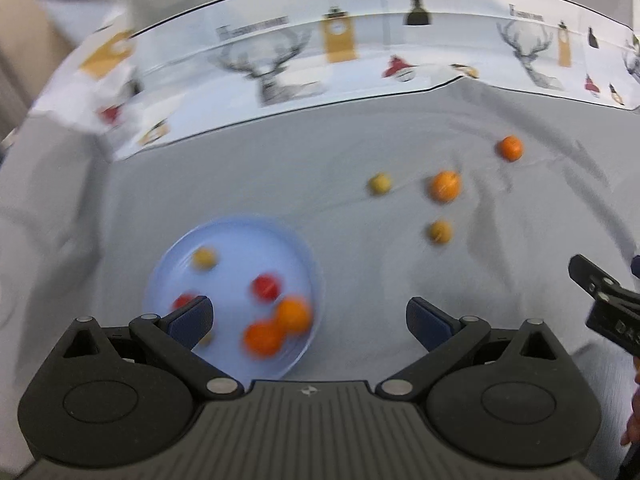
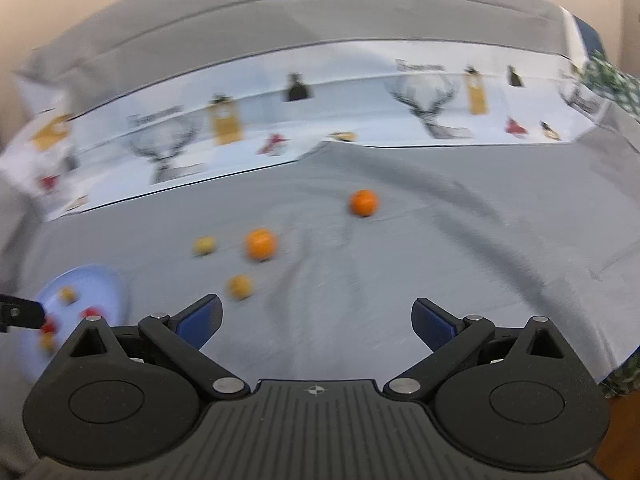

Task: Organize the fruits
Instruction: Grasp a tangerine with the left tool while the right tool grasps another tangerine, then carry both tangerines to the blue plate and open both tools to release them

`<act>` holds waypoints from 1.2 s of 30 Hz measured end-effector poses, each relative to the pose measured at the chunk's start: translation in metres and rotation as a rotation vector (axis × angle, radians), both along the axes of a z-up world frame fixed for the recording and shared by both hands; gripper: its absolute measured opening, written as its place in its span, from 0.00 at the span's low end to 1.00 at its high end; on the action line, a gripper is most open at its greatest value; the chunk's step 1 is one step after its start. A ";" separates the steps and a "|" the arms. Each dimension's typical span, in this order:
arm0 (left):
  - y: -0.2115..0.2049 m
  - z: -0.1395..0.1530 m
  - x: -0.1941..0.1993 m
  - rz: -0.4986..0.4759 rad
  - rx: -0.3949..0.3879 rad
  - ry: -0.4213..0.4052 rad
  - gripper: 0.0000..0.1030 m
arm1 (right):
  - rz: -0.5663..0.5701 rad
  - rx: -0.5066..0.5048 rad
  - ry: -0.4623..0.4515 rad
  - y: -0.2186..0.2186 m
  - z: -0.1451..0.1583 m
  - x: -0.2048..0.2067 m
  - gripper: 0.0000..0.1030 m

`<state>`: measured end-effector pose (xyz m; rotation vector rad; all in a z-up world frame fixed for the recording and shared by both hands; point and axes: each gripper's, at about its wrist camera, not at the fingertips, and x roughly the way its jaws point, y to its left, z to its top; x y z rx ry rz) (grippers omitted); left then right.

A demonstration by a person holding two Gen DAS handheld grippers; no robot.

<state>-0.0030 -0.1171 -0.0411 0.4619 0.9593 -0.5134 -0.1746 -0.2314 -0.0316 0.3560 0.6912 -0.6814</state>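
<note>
Hovering over the grey cloth (image 1: 360, 280), the left gripper (image 1: 308, 322) has its jaws spread wide and holds nothing; the right gripper (image 2: 316, 322) is likewise wide open and empty. Nearest the left jaws sits the blue bowl (image 1: 200, 236), partly beneath the left finger, and the blur allows only a guess at its load: two oranges (image 1: 276, 328), two or three small red fruits (image 1: 265, 287) and a yellow one (image 1: 205, 258). So the sorting looks roughly half done. Out on the cloth, four pieces remain. A small yellow fruit (image 2: 239, 287) lies just ahead of the right gripper's left finger, an orange (image 2: 261, 244) and another yellow fruit (image 2: 205, 245) beyond it, and a last orange (image 2: 363, 202) farthest, toward the patterned strip (image 2: 360, 100) at the cloth's far edge.
</note>
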 end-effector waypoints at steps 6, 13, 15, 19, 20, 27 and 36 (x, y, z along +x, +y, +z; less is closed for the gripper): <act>-0.098 -0.045 0.044 -0.072 -0.008 0.049 1.00 | -0.088 0.000 0.035 -0.095 -0.052 0.040 0.98; -0.175 -0.115 0.085 -0.145 0.045 0.084 1.00 | -0.029 0.024 0.056 -0.180 -0.117 0.106 0.98; -0.187 -0.132 0.093 -0.158 0.059 0.114 1.00 | -0.009 0.028 0.067 -0.192 -0.130 0.124 0.98; -0.201 -0.147 0.094 -0.176 0.104 0.047 1.00 | 0.019 -0.036 0.087 -0.200 -0.147 0.149 1.00; -0.204 -0.149 0.093 -0.193 0.117 0.022 1.00 | 0.035 -0.070 0.101 -0.199 -0.150 0.155 0.99; -0.196 -0.130 0.084 -0.276 0.032 0.002 0.35 | 0.111 -0.143 0.068 -0.190 -0.143 0.155 0.37; -0.150 -0.079 0.089 -0.241 -0.132 0.086 0.33 | -0.005 -0.052 0.004 -0.184 -0.112 0.111 0.37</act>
